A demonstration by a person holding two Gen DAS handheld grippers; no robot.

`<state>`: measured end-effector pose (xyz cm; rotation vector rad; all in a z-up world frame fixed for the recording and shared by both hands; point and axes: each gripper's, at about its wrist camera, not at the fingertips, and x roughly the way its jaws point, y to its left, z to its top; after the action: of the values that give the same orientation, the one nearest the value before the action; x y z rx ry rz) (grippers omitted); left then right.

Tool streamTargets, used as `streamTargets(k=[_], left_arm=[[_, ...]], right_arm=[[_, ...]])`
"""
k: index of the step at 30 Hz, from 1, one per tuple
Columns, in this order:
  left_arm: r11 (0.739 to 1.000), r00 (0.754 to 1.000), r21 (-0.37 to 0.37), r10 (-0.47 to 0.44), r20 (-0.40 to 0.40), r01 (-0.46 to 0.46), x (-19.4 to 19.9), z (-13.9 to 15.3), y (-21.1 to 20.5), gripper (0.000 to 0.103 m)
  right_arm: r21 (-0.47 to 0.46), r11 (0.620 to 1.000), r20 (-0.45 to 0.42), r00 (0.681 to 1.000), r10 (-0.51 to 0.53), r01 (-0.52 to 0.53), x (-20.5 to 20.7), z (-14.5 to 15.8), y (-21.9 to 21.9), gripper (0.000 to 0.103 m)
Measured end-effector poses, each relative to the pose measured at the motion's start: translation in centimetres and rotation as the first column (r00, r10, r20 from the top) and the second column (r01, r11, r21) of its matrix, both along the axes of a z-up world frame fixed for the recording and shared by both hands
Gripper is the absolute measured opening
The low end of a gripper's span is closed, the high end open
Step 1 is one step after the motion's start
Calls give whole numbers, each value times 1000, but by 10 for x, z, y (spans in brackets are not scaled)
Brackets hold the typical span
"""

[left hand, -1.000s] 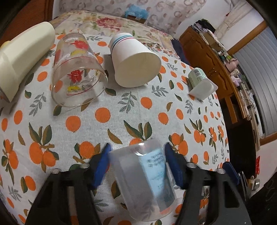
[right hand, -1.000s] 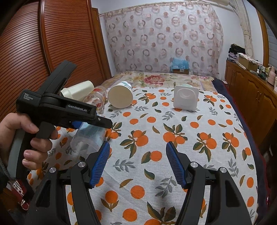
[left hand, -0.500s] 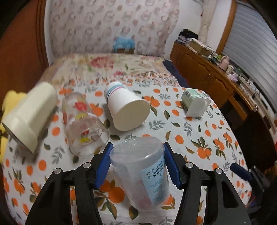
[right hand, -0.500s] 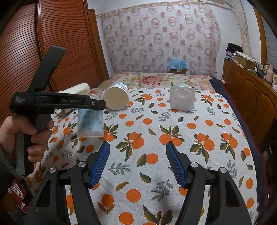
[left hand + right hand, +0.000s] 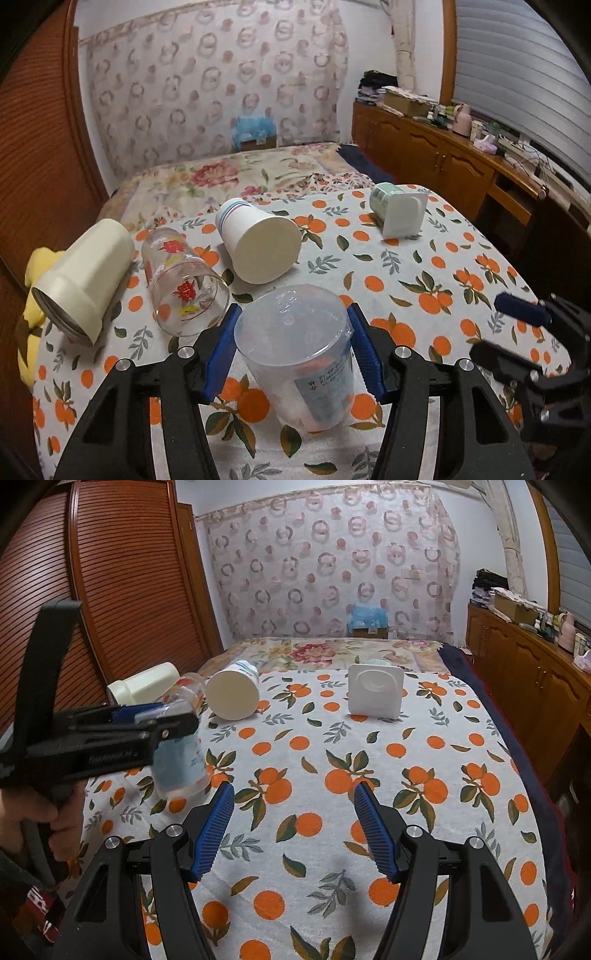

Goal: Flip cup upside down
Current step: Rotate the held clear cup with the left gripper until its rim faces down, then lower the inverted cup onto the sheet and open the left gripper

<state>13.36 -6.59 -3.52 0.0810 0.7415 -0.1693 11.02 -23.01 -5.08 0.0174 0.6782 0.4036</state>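
Observation:
My left gripper (image 5: 293, 347) is shut on a clear plastic cup (image 5: 299, 354) with a blue-printed label. The cup is upside down and slightly tilted, its wide rim at or just above the tablecloth; I cannot tell if it touches. In the right wrist view the same cup (image 5: 181, 764) hangs from the left gripper (image 5: 155, 720) at the left of the table. My right gripper (image 5: 293, 827) is open and empty over the front middle of the cloth.
On the orange-print tablecloth (image 5: 424, 280) lie a cream tumbler (image 5: 81, 273), a flowered glass (image 5: 181, 284), a white paper cup (image 5: 258, 243) and a green-and-white square-based cup (image 5: 399, 210), all on their sides. A wooden sideboard (image 5: 443, 162) stands right.
My left gripper has turned the clear cup from lying sideways to mouth down and lowered it toward the cloth. The right gripper has stayed open and nearly still.

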Motion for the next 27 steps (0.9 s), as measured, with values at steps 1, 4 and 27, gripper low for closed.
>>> streamTargets(k=[1, 4, 27], left_arm=[[1000, 1000, 7, -4, 5, 4, -1, 0, -1, 55], [997, 998, 81, -15, 57, 10, -4, 1, -10, 55], [997, 998, 70, -14, 68, 10, -11, -9, -3, 56]], right_arm=[[-1, 1000, 1, 1000, -1, 1, 0, 0, 0, 70], [-1, 1000, 5, 1000, -5, 5, 2, 1, 0, 70], [1, 1000, 7, 1000, -11, 11, 4, -1, 1, 70]])
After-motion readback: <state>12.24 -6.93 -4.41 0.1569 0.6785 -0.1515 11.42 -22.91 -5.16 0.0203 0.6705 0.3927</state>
